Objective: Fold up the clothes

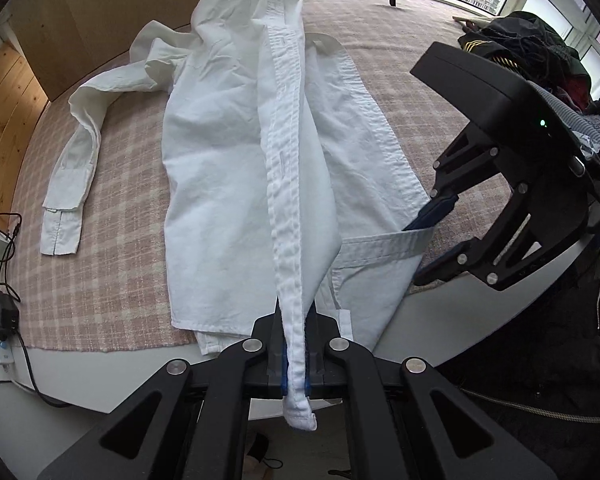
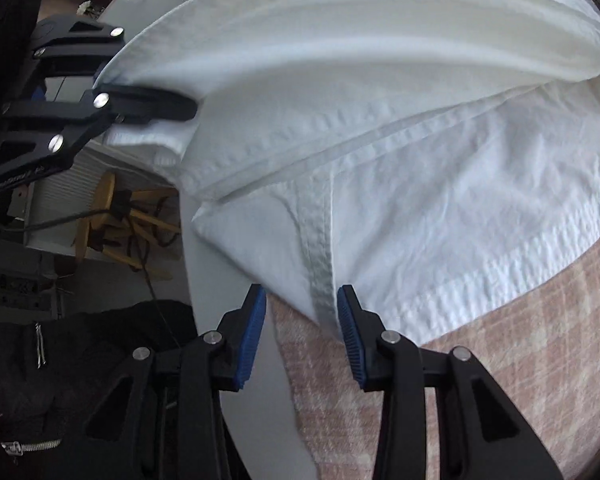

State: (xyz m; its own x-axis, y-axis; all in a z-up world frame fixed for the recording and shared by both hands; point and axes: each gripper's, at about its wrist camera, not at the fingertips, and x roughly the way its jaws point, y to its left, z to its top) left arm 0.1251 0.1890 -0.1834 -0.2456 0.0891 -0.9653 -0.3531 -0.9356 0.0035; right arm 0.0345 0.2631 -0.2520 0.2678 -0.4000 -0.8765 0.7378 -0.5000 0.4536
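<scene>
Shirt: your white crinkled cotton shirt (image 1: 220, 168) is lying flat on the pink checked cloth (image 1: 112, 280), one sleeve spreading out to the side.
Left gripper (image 1: 296, 376): you are pinching the thick button band, jaws closed on it.
Right gripper (image 2: 302, 336): jaws are standing half apart around the hem corner, pads not pressing.
Edges: the hem is overhanging the white table edge (image 2: 228, 280).

My left gripper (image 1: 296, 364) pinches the button placket of the white shirt (image 1: 220, 184), lifting that edge off the pink checked cloth (image 1: 112, 280). My right gripper (image 1: 424, 240) sits at the shirt's hem corner, jaws apart, perhaps just touching fabric. One sleeve (image 1: 72, 184) trails left.
</scene>
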